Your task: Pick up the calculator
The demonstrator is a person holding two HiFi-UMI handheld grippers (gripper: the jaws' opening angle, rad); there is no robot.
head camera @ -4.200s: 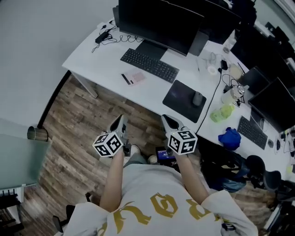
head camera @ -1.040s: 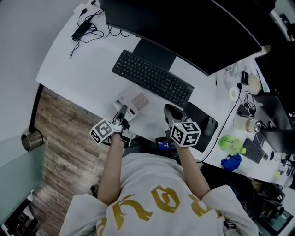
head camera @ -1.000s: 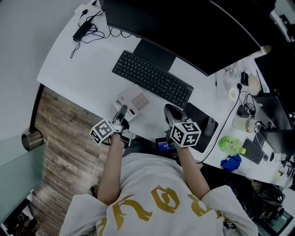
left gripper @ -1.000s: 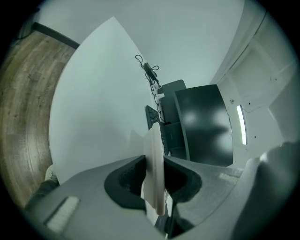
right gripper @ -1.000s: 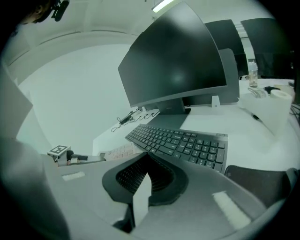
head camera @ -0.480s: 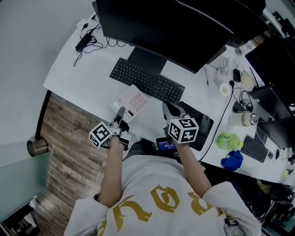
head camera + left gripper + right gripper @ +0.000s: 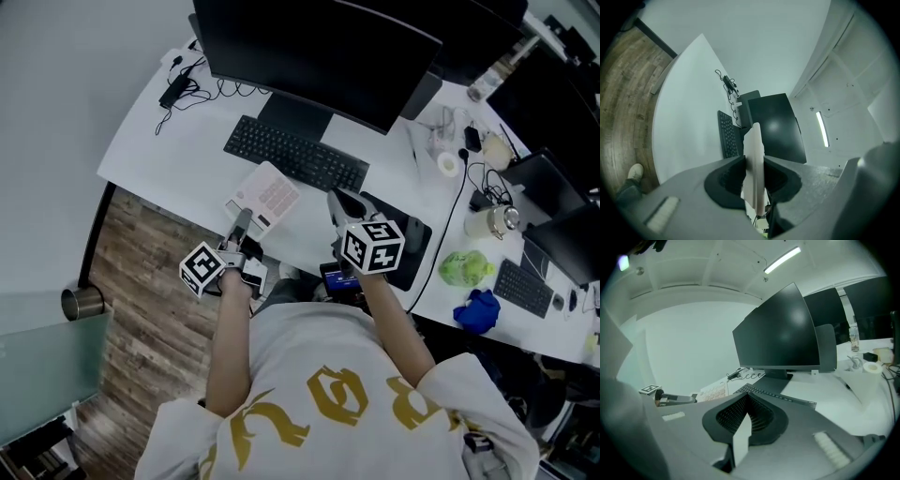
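The calculator (image 7: 265,195) is a flat pinkish-white slab with rows of keys, held up over the front edge of the white desk (image 7: 164,136). My left gripper (image 7: 242,228) is shut on its near edge. In the left gripper view the calculator (image 7: 753,150) stands edge-on between the two dark jaws of the left gripper (image 7: 754,176). My right gripper (image 7: 343,203) hovers to the right of it, above the desk's edge, shut with nothing in it. The right gripper view shows the calculator (image 7: 713,391) off to the left of the right gripper (image 7: 743,427).
A black keyboard (image 7: 295,153) lies behind the calculator, in front of a large dark monitor (image 7: 309,52). A dark mouse pad (image 7: 401,242) sits to the right. A power adapter with cable (image 7: 178,89) lies far left. Bottles, cups and cables crowd the right side.
The left gripper reached the desk and closed on the calculator, which now sits higher and tilted off the desk. The right gripper has stayed beside it.
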